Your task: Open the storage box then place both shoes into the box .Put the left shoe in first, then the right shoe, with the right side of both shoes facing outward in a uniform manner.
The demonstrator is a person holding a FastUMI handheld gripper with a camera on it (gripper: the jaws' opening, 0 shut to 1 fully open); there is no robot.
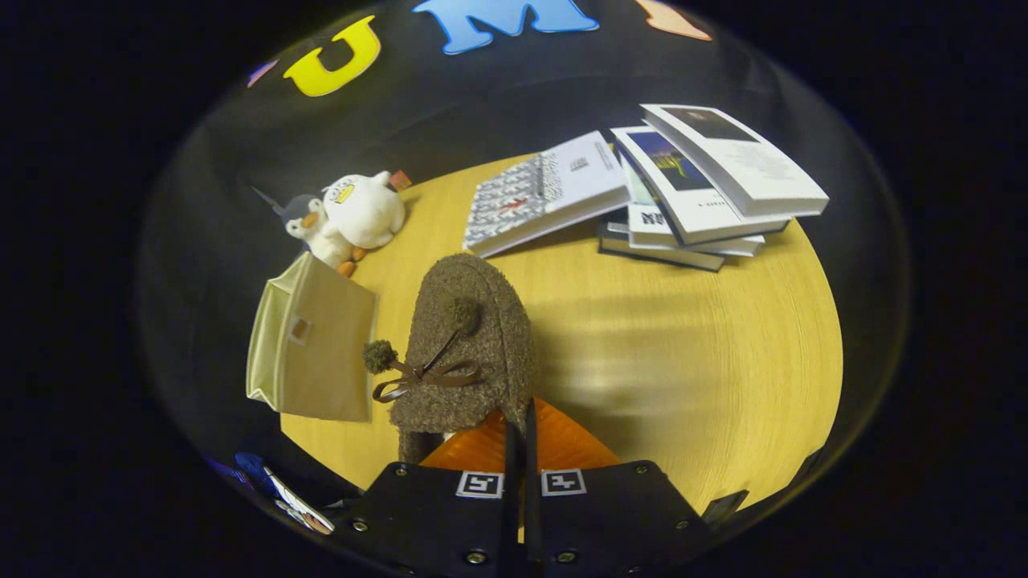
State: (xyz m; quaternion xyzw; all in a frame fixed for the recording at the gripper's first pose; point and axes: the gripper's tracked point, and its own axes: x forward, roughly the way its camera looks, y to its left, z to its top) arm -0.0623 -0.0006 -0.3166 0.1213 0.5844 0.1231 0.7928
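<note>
A brown fuzzy shoe [470, 345] with a ribbon bow and pompoms hangs toe-forward just ahead of my gripper [520, 421]. The two fingers are pressed together on the shoe's heel edge, so the gripper is shut on the shoe. The shoe is held above the wooden table. A beige fabric storage box [313, 349] stands to the left of the shoe at the table's edge, its flap side facing me. I cannot tell from here whether the box is open.
Two plush toys, a white one [365, 210] and a small penguin [309, 225], sit beyond the box. An open book [546, 193] and a stack of books [707, 189] lie at the far side of the round wooden table [691, 361].
</note>
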